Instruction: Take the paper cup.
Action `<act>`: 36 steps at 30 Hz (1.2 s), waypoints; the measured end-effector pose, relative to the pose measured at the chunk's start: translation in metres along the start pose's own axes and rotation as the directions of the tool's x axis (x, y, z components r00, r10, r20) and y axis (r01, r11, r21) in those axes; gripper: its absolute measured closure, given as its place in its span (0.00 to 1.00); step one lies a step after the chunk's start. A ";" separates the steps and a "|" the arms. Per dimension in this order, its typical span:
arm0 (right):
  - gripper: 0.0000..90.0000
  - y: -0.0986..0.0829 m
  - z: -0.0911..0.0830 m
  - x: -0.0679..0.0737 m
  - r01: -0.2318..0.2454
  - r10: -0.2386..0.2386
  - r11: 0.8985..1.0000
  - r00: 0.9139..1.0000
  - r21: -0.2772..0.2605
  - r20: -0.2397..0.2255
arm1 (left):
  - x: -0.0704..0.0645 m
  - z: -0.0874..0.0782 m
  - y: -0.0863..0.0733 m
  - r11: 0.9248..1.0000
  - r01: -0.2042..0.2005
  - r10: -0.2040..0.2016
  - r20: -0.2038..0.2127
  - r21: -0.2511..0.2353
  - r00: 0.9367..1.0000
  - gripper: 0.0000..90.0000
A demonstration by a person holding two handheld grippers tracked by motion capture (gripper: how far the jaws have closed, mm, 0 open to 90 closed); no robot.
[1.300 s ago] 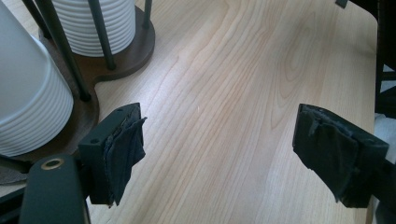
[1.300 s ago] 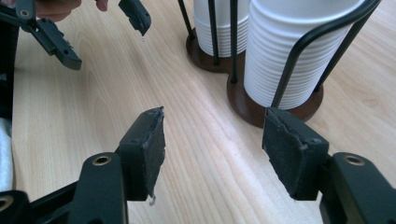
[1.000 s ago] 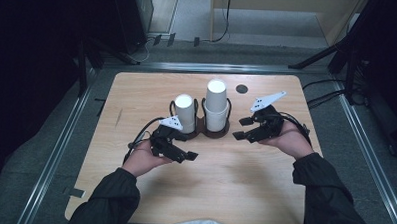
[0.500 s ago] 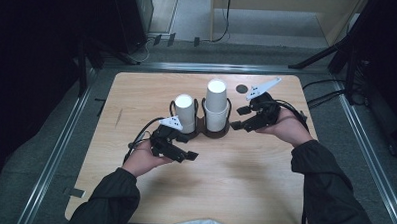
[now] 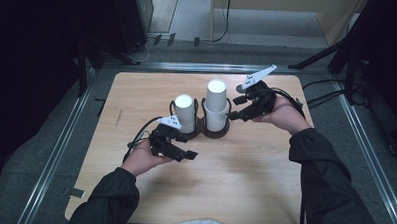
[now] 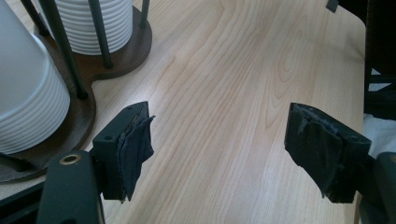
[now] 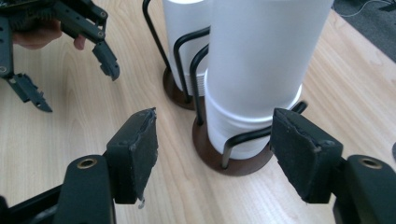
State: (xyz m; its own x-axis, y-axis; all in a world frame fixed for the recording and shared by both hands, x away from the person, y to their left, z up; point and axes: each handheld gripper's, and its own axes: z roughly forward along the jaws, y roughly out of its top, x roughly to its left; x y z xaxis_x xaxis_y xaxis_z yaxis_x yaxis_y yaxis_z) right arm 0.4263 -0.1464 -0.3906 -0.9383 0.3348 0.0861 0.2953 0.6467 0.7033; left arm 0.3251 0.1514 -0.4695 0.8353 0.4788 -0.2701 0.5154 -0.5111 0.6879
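While both tools gape, the taller cup stack (image 5: 216, 105) stands just beside the right tool (image 5: 240, 108).

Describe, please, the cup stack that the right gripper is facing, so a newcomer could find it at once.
On the wooden table stands a dark two-ring holder. The taller cup stack fills its right ring, beside the right gripper. It rises above the shorter stack.
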 end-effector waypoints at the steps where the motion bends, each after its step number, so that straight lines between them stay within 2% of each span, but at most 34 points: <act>1: 0.36 0.002 0.000 -0.002 0.005 -0.005 1.000 1.000 0.002 0.005 | 0.000 0.000 0.000 1.000 0.002 -0.002 0.001 -0.002 1.000 0.25; 6: 0.35 0.012 0.001 -0.012 0.020 -0.020 1.000 1.000 -0.008 0.015 | 0.001 -0.002 -0.001 1.000 0.004 -0.004 0.003 -0.003 1.000 0.25; 9: 0.34 0.015 0.001 -0.019 0.035 -0.035 0.999 0.999 -0.023 0.004 | 0.002 -0.004 0.000 1.000 -0.004 0.004 0.000 0.005 1.000 0.25; 16: 0.30 0.027 0.004 -0.029 0.040 -0.040 0.999 0.999 -0.006 0.007 | 0.003 -0.005 0.001 1.000 -0.004 0.004 0.008 0.007 1.000 0.25; 25: 0.27 0.042 0.018 -0.031 0.042 -0.042 0.999 0.999 0.010 0.000 | -0.001 -0.005 -0.002 1.000 -0.012 0.011 0.016 0.019 1.000 0.25; 29: 0.26 0.049 0.024 -0.030 0.049 -0.049 0.999 0.999 0.013 -0.008 | -0.002 -0.007 -0.004 1.000 -0.009 0.009 0.007 0.012 1.000 0.25; 36: 0.25 0.060 0.030 -0.028 0.057 -0.057 0.998 0.998 0.031 0.004 | -0.002 -0.011 -0.006 1.000 -0.003 0.003 0.006 0.002 1.000 0.25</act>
State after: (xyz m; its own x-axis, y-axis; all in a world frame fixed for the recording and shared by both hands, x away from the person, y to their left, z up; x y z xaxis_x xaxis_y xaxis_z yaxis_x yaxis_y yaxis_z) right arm 0.4754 -0.0965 -0.3724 -0.9529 0.3001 0.0434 0.2471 0.6856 0.6848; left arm 0.3185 0.1613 -0.4661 0.8379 0.4729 -0.2726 0.5136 -0.5139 0.6871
